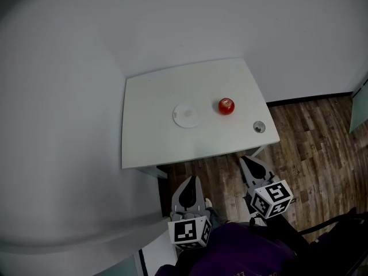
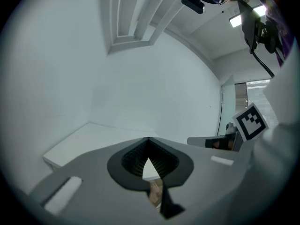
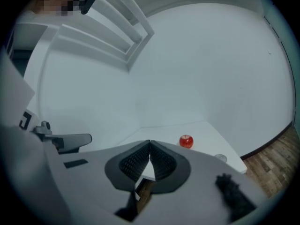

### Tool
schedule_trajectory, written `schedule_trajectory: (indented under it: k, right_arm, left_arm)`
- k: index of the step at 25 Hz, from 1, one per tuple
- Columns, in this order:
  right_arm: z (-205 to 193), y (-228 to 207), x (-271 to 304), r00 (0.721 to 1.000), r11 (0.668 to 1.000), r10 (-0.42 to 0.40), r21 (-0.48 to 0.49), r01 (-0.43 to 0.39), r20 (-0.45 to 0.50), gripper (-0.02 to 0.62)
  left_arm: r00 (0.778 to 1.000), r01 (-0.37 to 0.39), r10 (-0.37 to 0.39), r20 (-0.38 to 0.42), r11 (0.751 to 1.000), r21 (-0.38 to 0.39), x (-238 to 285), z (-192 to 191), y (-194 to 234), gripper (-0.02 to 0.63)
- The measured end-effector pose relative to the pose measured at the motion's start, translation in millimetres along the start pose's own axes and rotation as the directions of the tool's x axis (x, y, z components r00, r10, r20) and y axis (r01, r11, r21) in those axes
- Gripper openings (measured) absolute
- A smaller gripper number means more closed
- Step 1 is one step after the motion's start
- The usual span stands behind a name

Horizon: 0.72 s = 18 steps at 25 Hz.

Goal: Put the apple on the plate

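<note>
A red apple [image 1: 226, 106] [image 3: 186, 141] rests on the white table [image 1: 155, 137], right of a small white plate [image 1: 186, 115]. Both grippers hang over the wooden floor in front of the table, well short of the apple. My left gripper [image 1: 190, 181] [image 2: 148, 139] is shut with nothing between its jaws. My right gripper [image 1: 250, 160] [image 3: 149, 142] is also shut and empty, pointing toward the table with the apple ahead and to the right of its tips.
A small round glass dish [image 1: 259, 127] [image 3: 220, 158] sits near the table's right front corner. White walls stand behind and left of the table. Wooden floor [image 1: 322, 148] spreads to the right. The table stands in a corner.
</note>
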State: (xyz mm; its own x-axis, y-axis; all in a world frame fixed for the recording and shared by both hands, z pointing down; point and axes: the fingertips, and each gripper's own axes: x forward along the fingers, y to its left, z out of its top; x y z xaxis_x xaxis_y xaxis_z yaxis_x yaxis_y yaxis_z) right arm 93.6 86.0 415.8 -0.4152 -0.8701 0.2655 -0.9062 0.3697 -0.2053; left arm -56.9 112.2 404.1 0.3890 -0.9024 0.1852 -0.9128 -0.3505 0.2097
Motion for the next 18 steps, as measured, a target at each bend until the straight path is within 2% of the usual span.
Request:
schedule_trajectory:
  k: [8,12,18]
  right_arm:
    - [12.1,0.4,57.6,0.999,0.999,-0.047,0.005,0.047,0.008,0.011]
    - [11.2,3.3,73.2,0.998,0.998,-0.056,0.007,0.056,-0.005,0.011]
    - [17.6,-6.5,89.7,0.999,0.999,-0.037,0.012,0.037,0.003,0.012]
  left_arm:
    - [0.999,0.039,-0.039,-0.007,0.999,0.002,45.3,14.4,45.6,0.006]
    - [0.999,0.030,-0.030,-0.014,0.999,0.028,59.3,15.4,62.9,0.006]
    - [0.999,0.017,-0.018,-0.030,0.999,-0.032,75.5,12.1,72.6,0.006]
